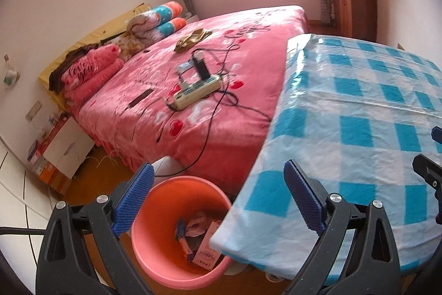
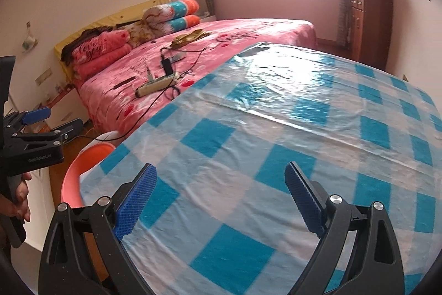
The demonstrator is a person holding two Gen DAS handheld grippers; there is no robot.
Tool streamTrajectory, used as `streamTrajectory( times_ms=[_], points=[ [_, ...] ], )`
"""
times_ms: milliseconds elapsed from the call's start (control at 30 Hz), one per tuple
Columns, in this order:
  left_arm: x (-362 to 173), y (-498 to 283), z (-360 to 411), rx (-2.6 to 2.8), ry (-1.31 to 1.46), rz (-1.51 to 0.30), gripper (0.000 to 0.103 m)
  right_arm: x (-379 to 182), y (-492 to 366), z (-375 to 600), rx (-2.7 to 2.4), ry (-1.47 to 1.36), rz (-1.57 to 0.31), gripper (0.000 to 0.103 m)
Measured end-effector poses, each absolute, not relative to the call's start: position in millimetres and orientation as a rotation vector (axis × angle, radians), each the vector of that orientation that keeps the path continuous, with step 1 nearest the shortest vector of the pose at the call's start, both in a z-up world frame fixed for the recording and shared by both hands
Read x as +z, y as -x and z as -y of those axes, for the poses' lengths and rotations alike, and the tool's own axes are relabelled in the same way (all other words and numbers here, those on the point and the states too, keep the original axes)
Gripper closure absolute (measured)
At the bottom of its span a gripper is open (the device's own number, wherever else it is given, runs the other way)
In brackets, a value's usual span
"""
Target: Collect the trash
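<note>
Trash (image 1: pixel 197 237) sits inside pink bin (image 1: pixel 154 253), beside bench (image 1: pixel 359 115) edge. Your left claw (image 1: pixel 218 201) spread, empty, above bin. Your right claw (image 2: pixel 221 201) spread, empty, over bench.

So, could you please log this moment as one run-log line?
left gripper: open, empty, over bin | right gripper: open, empty, over table | bin: holds trash | table: no trash visible
</note>
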State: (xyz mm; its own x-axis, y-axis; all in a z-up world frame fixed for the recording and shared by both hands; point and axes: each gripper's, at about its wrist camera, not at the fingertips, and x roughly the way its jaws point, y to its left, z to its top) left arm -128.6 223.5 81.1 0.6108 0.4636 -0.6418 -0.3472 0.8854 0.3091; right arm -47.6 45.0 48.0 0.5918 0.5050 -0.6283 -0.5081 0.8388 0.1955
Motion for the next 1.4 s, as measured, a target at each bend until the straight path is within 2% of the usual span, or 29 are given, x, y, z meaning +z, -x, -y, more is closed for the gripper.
streamTrajectory(
  times_ms=[700,1400],
  points=[
    [115,80,-93,0.221,-0.208,-0.650,0.007,64,27,67,0.332,-0.095,-0.616,0.009],
    [111,33,18,-0.027,-0.162,-0.601,0.004,63,17,161,0.084,-0.135,-0.554,0.007]
  ],
)
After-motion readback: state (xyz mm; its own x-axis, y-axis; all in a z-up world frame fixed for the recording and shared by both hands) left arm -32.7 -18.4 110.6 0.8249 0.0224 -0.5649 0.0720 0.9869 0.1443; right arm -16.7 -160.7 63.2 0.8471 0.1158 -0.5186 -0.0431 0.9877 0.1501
